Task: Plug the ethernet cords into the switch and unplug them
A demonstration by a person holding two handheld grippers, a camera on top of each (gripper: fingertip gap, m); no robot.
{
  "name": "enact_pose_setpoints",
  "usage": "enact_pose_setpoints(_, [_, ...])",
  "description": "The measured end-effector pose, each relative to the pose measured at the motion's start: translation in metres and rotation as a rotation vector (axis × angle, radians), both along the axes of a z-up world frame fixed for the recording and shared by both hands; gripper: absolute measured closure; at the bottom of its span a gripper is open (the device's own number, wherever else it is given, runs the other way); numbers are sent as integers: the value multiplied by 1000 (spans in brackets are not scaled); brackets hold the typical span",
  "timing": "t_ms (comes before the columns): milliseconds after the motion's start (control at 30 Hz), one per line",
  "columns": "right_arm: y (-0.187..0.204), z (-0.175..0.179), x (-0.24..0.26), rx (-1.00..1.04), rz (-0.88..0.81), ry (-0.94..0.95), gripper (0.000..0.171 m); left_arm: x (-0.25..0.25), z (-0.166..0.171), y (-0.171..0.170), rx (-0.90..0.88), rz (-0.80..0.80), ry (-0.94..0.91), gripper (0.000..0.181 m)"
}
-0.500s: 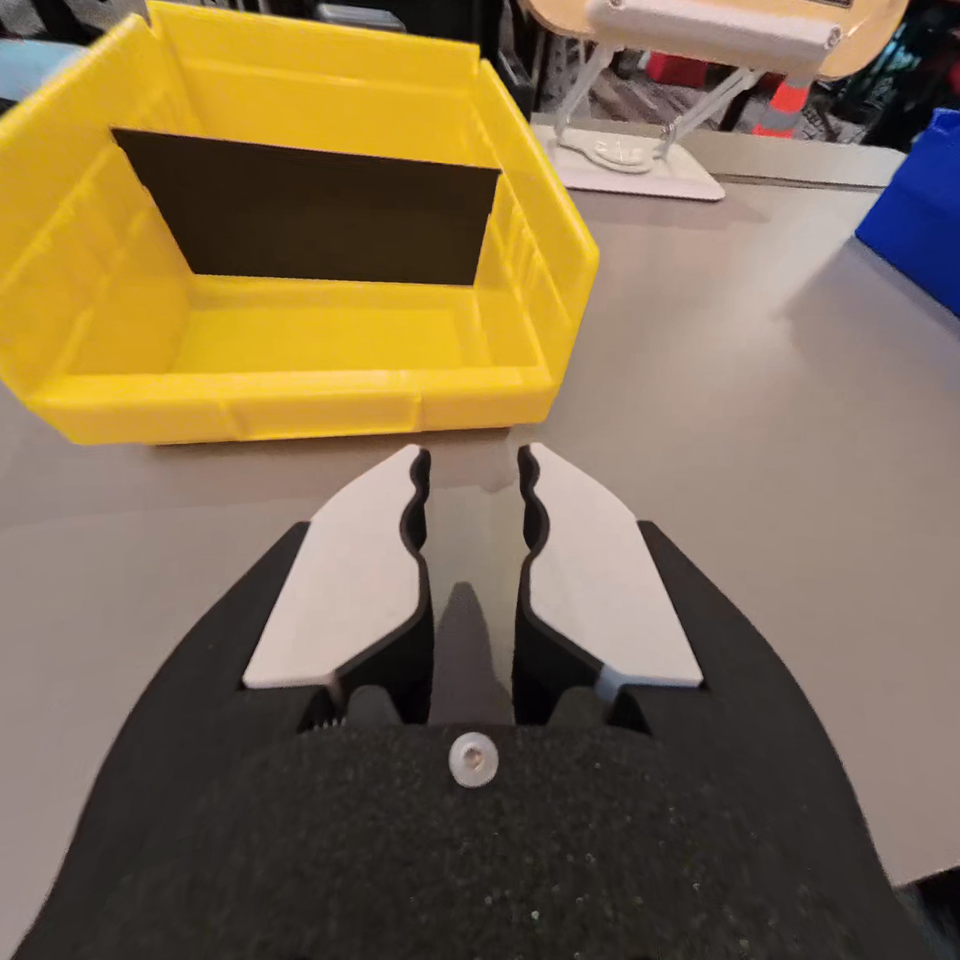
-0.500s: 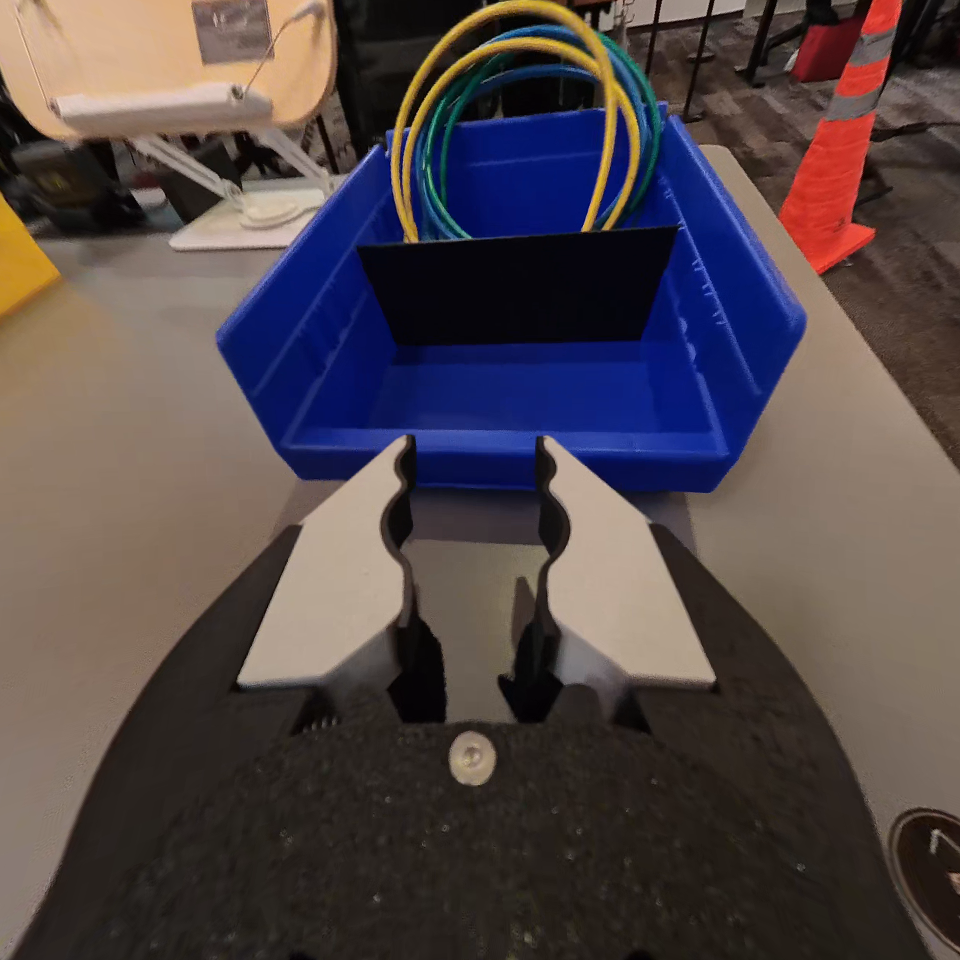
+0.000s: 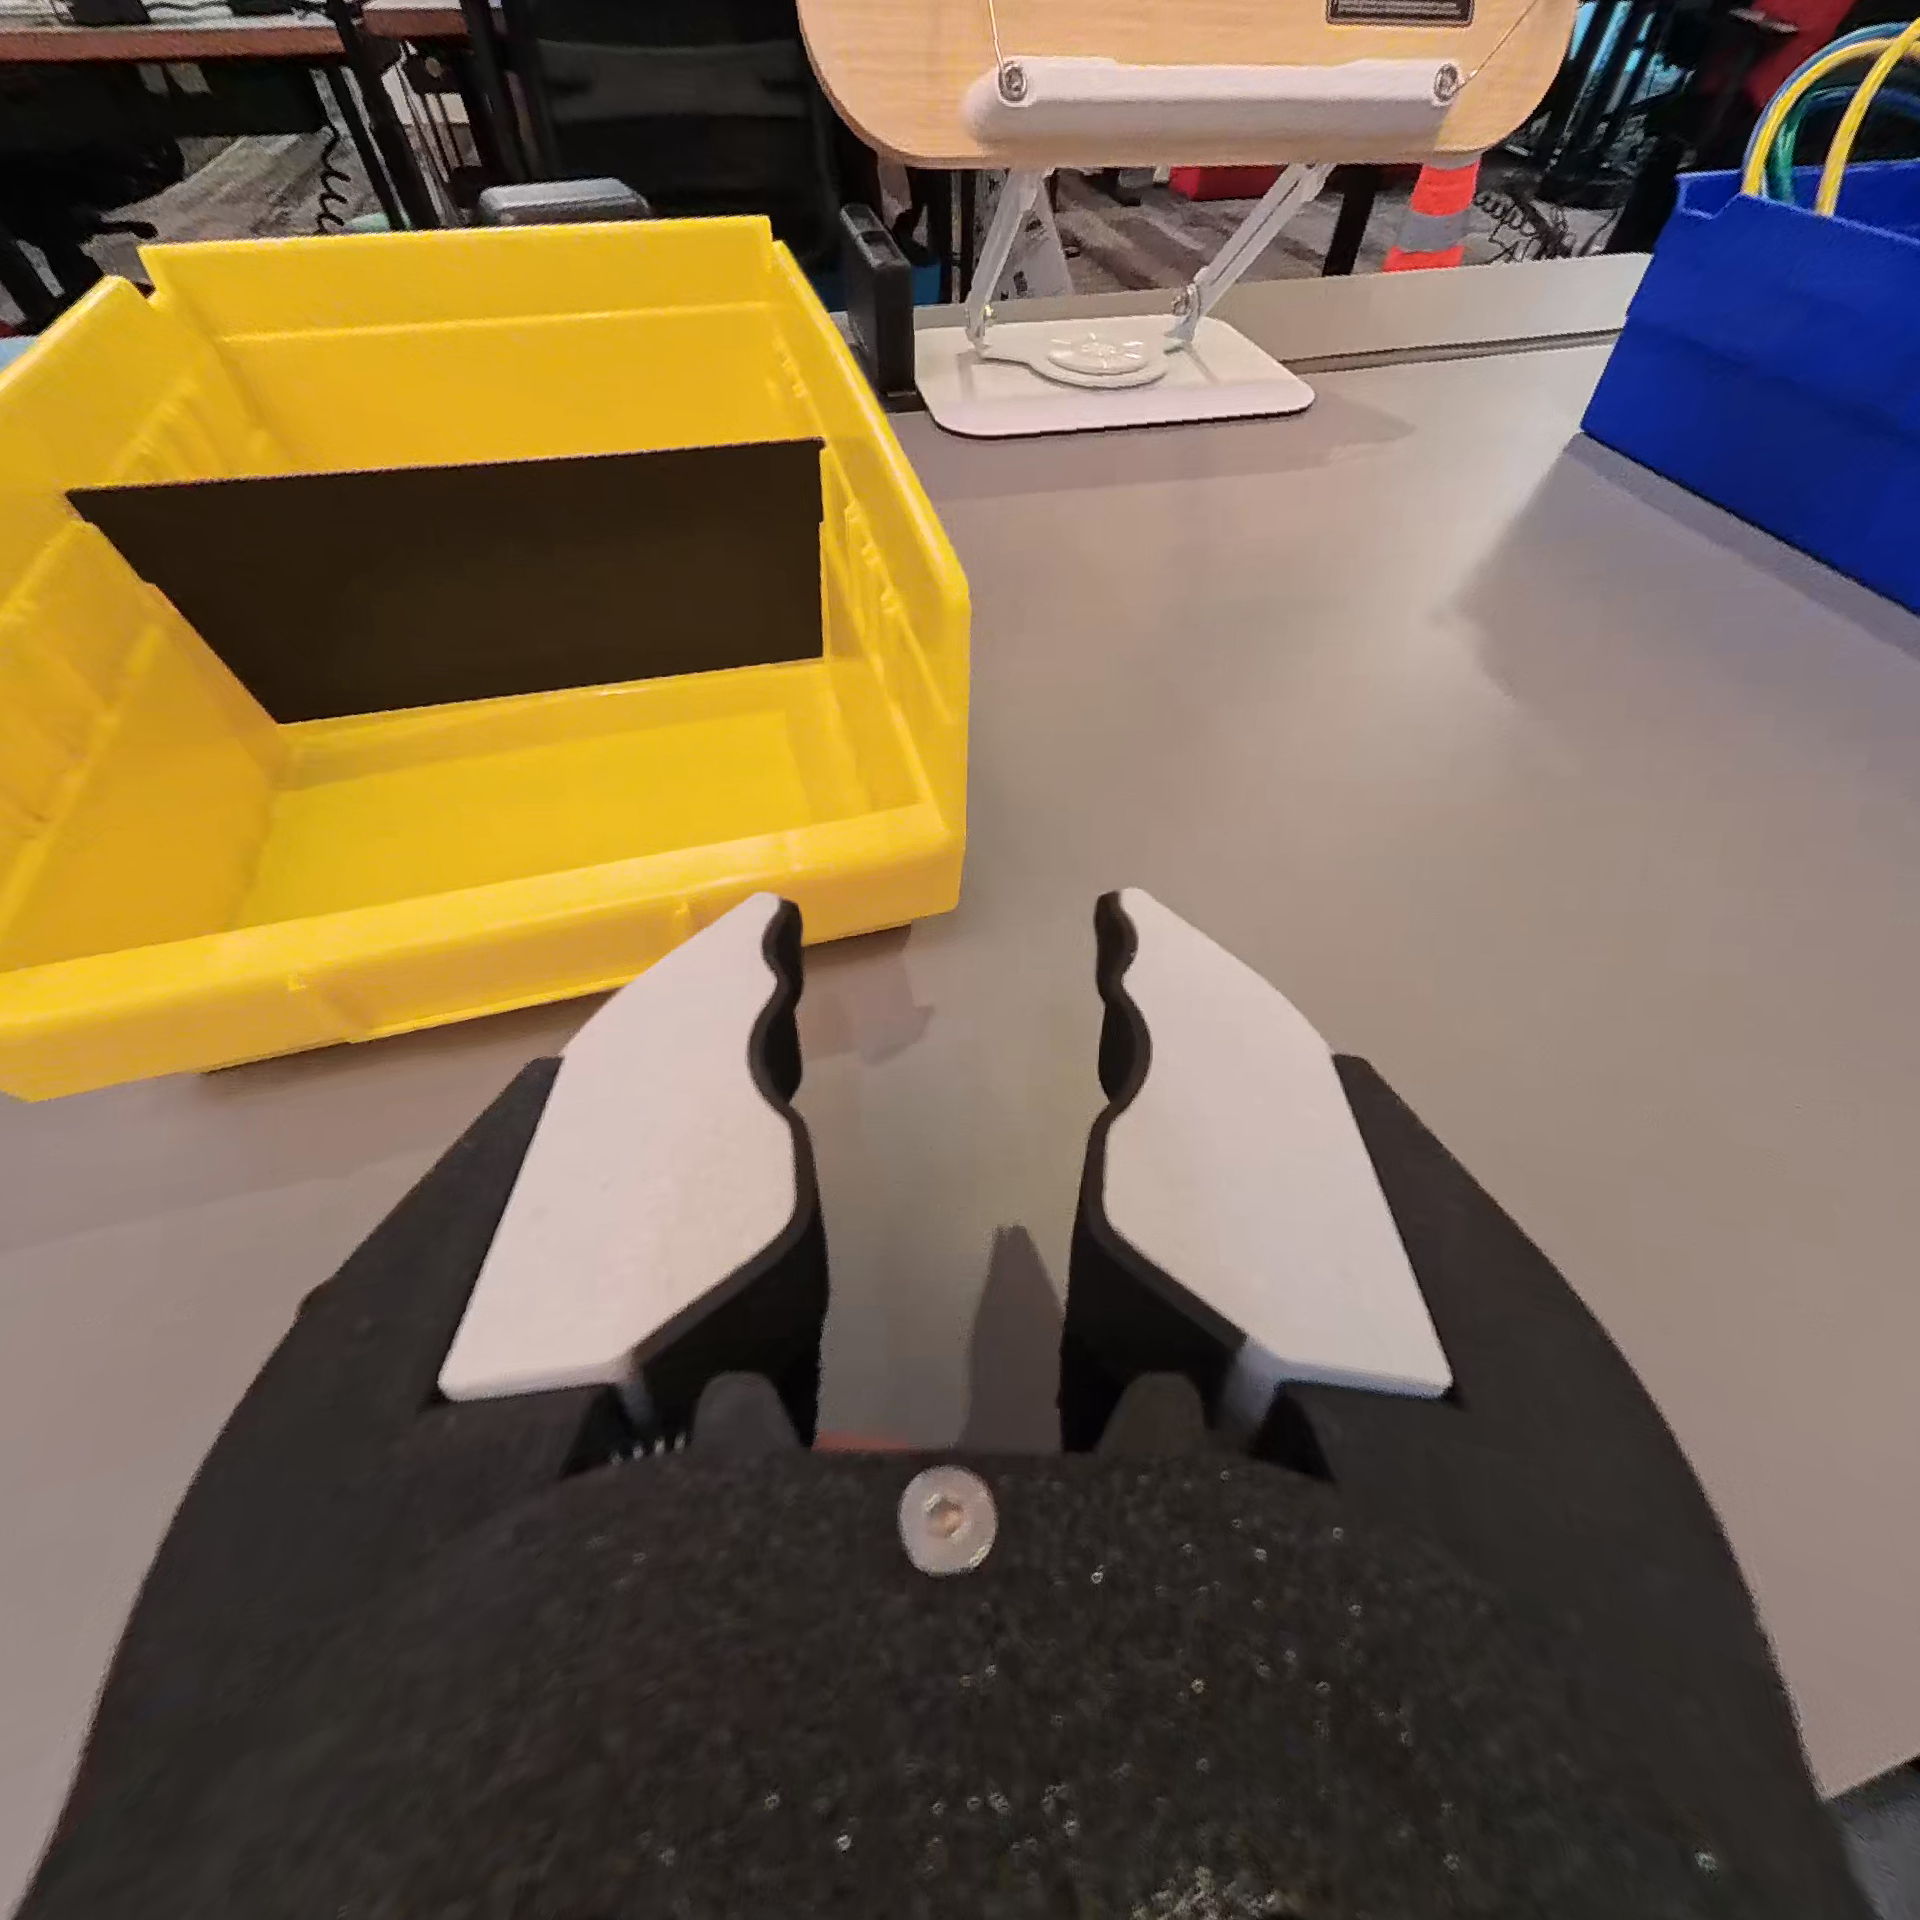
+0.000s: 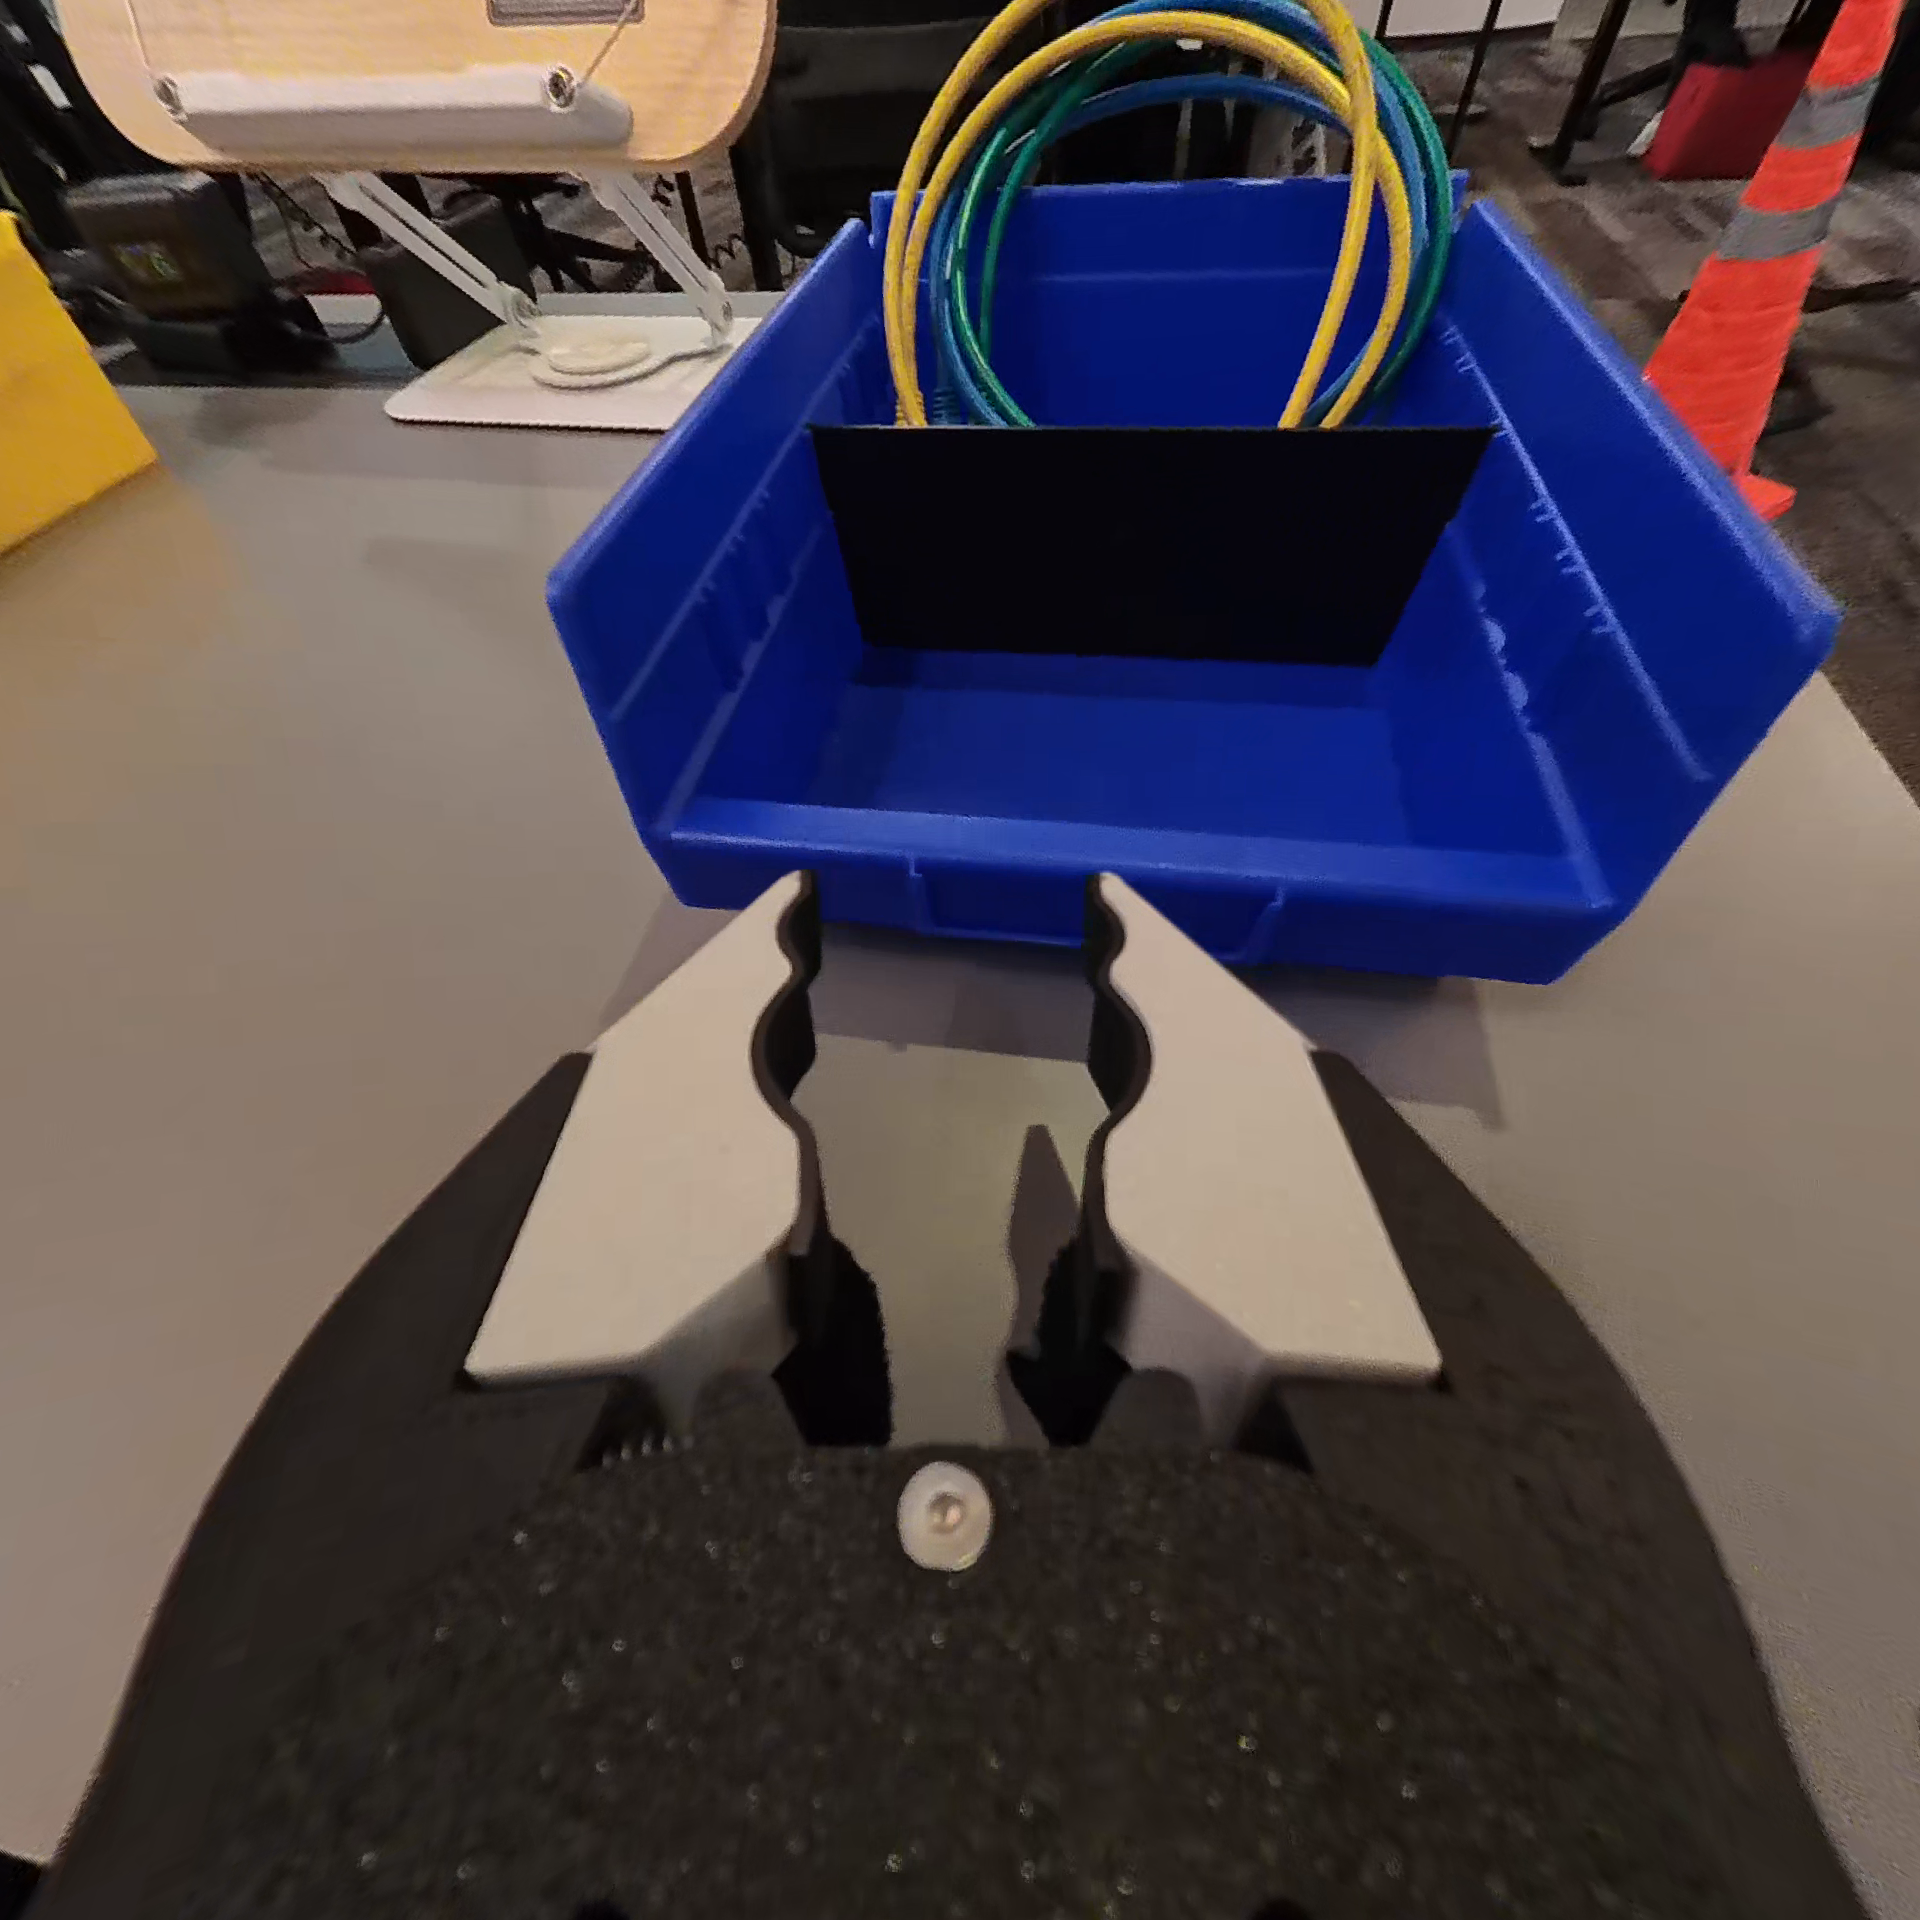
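Place: lab or workshop floor.
Worktop: plain grey table (image 3: 1351, 779).
Storage: yellow parts bin (image 3: 582, 935), blue parts bin (image 4: 1039, 862) with coiled ethernet cords (image 4: 1361, 208).
Background: orange traffic cone (image 4: 1766, 260), desks, cabling.

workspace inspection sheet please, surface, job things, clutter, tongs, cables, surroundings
Surface: smooth grey tabletop, bare between the bins.
Job's things: looped yellow, green and blue ethernet cords stand in the rear compartment of the blue plastic bin, behind its black divider; no switch seen.
Clutter: yellow plastic bin with a black divider, front compartment holding nothing visible; white stand carrying a pale wooden board.
Grippers: left tongs open, holding nothing, over the table beside the yellow bin; right tongs open, holding nothing, before the blue bin.
Cables: only the cords, none plugged in.
Surroundings: orange traffic cone on the floor, dark furniture behind.
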State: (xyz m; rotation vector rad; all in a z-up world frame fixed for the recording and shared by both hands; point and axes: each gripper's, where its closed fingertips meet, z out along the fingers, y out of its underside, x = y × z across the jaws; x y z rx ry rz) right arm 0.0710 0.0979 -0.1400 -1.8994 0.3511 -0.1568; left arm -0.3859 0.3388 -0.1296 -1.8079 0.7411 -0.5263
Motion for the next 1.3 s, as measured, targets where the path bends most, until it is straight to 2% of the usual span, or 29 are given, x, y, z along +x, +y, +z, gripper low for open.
enact_pose_setpoints(200, [2, 0, 0, -5, 0, -53, 120, 3, 0, 2, -3, -8, -9, 124])
enact_pose_setpoints(367, [14, 5, -20, 27, 78, -64, 116, 19, 5, -11, 5, -70, -26, 113])
enact_pose_setpoints(467, [37, 20, -39, 166, 111, 104, 116, 30, 5, -17, 62, -109, 2, 104])
enact_pose_setpoints(533, [56, 25, -40, 186, 94, 192, 113, 39, 7, -24, 81, -161, 3, 103])
enact_pose_setpoints(700, [99, 12, -57, 49, 91, 130, 110, 52, 6, -39, 82, -225, 7, 98])
enact_pose_setpoints(767, [107, 7, -65, 4, 56, 49, 99, 51, 2, -41, 72, -227, 23, 99])
enact_pose_setpoints(867, [108, 0, -75, -93, -7, -79, 84, 51, 2, -43, 89, -222, 35, 105])
enact_pose_setpoints(967, [113, 1, -103, -96, 83, -81, 85, 56, 1, -46, 82, -231, 54, 113])
enact_pose_setpoints(1067, [110, 10, -123, -48, 150, -84, 89, 79, 8, -71, -14, -295, 19, 121])
enact_pose_setpoints(1133, [92, 28, -100, -8, 42, -202, 93, 107, 18, -95, -25, -348, -4, 127])
enact_pose_setpoints(1167, [78, 40, -82, 33, -42, -266, 84, 124, 19, -107, -35, -377, 3, 134])
enact_pose_setpoints(1200, [68, 47, -69, 56, -76, -310, 66, 144, 19, -120, -49, -412, 3, 134])
enact_pose_setpoints(1233, [60, 46, -60, 36, -69, -315, 60, 164, 20, -132, -64, -444, -13, 132])
enact_pose_setpoints(1300, [48, 45, -42, 34, -90, -247, 61, 207, 23, -151, -111, -499, -60, 124])
